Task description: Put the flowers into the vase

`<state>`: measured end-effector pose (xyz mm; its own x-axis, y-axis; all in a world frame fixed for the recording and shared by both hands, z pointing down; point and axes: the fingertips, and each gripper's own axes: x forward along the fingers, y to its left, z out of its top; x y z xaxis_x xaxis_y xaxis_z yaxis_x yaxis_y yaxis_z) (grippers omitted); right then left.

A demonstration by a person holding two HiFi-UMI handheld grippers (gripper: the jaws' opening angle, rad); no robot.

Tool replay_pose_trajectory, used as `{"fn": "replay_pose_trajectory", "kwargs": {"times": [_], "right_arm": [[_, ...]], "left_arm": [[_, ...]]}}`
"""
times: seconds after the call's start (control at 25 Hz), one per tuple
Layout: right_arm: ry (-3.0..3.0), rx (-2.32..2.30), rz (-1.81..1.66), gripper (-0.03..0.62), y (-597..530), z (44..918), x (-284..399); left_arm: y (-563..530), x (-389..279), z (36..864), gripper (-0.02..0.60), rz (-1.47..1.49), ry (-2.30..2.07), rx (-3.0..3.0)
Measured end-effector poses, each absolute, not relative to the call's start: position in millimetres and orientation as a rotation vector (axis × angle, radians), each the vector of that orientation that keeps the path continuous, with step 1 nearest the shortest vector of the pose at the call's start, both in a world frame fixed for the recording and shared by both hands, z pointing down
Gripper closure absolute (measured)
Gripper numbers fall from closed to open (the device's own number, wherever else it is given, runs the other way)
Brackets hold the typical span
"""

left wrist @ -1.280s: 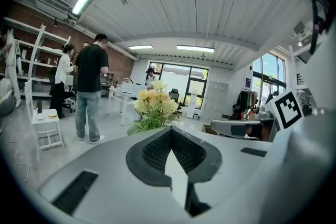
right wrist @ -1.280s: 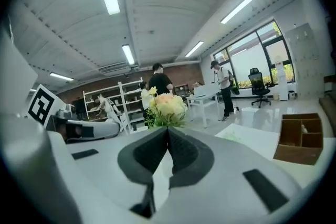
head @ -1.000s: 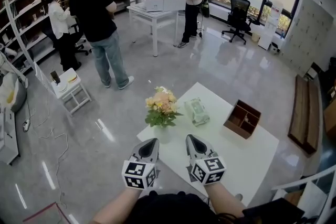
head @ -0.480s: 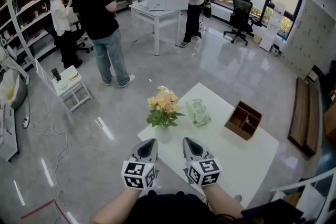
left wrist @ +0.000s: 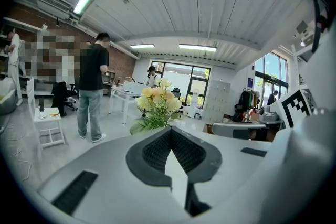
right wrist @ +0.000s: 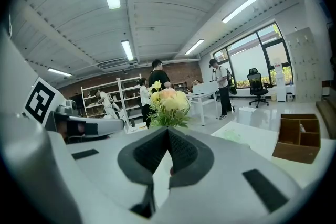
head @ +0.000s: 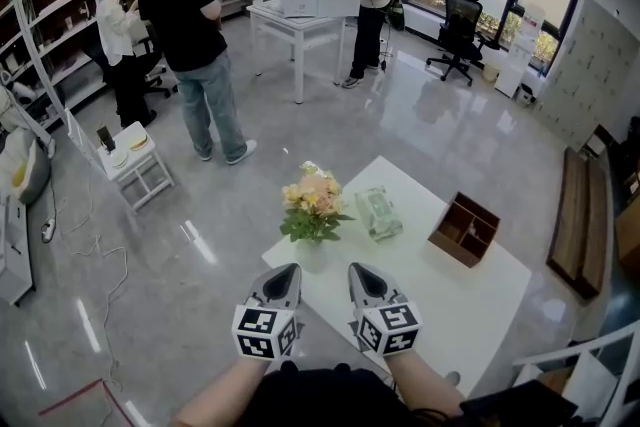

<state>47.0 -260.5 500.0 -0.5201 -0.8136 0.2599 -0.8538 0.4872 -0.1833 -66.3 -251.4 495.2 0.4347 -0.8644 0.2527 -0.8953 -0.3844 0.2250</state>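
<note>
Flowers (head: 312,205): yellow and peach blooms over green leaves, standing in the vase (head: 311,258) at the bench's (head: 450,300) left corner, 12 o'clock of both tools. The vase is pale and hard to make out against the bench. Left tool (head: 289,271) and right tool (head: 357,270) are both closed and empty. Green packet (head: 379,212) and wooden box (head: 463,227) sit at 3 o'clock of the flowers.

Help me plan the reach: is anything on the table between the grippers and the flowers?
Nothing visible. Only bare white table lies between the flowers and the left gripper and right gripper, both shut. The green packet and the wooden compartment box sit off to the right.
</note>
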Motion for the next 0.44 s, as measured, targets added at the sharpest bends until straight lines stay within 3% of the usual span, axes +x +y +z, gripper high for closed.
{"fn": "replay_pose_trajectory", "kwargs": {"times": [0.44], "right_arm": [[-2.58, 1.477, 0.429, 0.591, -265.4, 501.7, 49.8]], "left_arm": [[-257.7, -65.7, 498.1, 0.578, 0.13, -1.5, 2.376]]}}
